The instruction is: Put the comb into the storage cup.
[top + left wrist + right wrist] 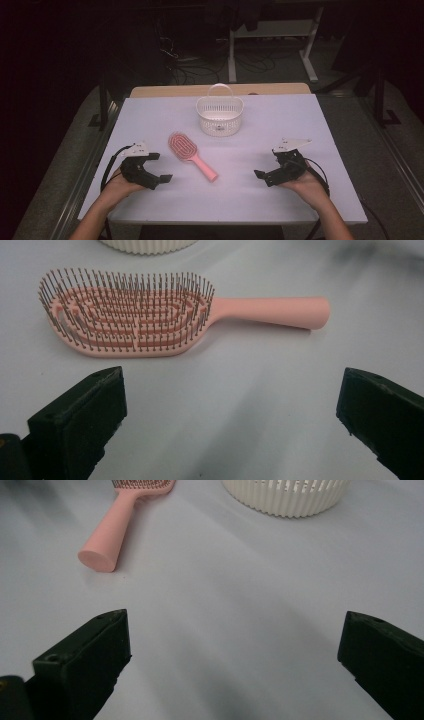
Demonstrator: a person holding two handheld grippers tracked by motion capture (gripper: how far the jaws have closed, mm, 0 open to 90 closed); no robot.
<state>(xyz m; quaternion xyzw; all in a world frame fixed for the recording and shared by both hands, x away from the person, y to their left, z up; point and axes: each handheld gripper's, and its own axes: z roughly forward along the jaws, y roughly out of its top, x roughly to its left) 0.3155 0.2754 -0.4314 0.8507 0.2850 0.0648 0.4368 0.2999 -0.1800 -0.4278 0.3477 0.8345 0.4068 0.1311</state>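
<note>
A pink hairbrush [192,155] lies bristles up on the white table [240,195], its handle pointing toward the near right. Behind it stands a white slatted basket [220,116] with a hoop handle. My left gripper [160,167] rests at the near left, open, aimed at the brush. In the left gripper view the brush [135,320] lies just beyond the wide-apart jaws of that gripper [232,405], with nothing between them. My right gripper [266,162] rests at the near right, open and empty. The right gripper view [235,650] has the brush handle [107,537] far left and the basket [285,497] ahead.
The table's wooden far edge [220,90] shows behind the basket. Beyond the table the floor is dark, with cables and the white legs of a desk [310,55]. Bare tabletop lies between the two grippers and to the right of the basket.
</note>
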